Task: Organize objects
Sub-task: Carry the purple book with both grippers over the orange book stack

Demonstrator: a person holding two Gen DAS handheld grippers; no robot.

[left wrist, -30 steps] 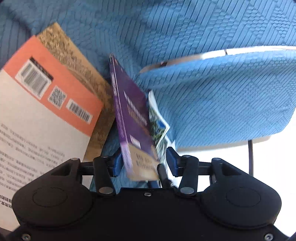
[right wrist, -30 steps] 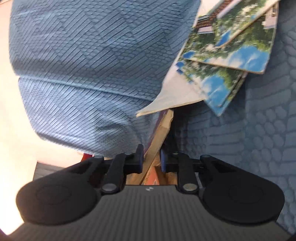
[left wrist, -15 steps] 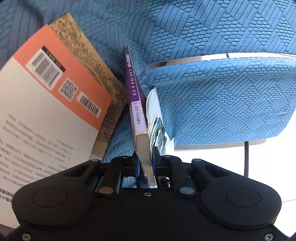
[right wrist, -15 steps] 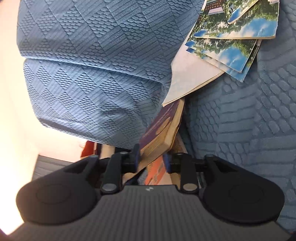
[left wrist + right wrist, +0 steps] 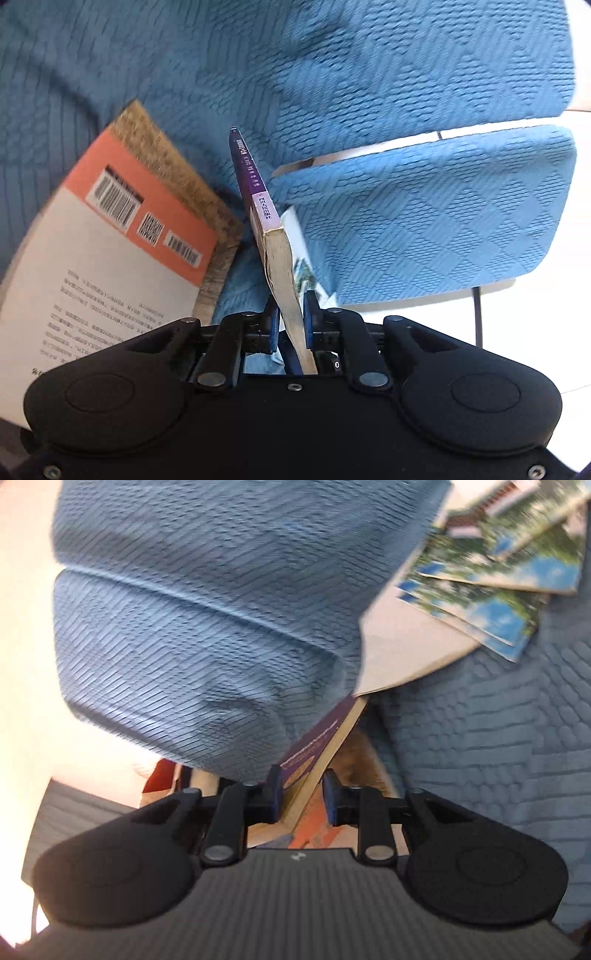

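Your left fingers (image 5: 290,325) clamp the purple book (image 5: 258,206). Your right fingers (image 5: 302,794) just closed in, a gap beside it. Only the right view shows cards (image 5: 498,576).

Blue textured sofa (image 5: 424,229), pale floor (image 5: 535,317), bright light.

The purple book's spine (image 5: 266,212) seemingly reads 四川人民出版社; the barcodes' digits are unreadable.

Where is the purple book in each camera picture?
Left wrist: the purple book stands on edge at centre, running down between the left gripper pads.
Right wrist: the same book slants at lower centre, into the right gripper.
Shared landmark: the scenic postcards.
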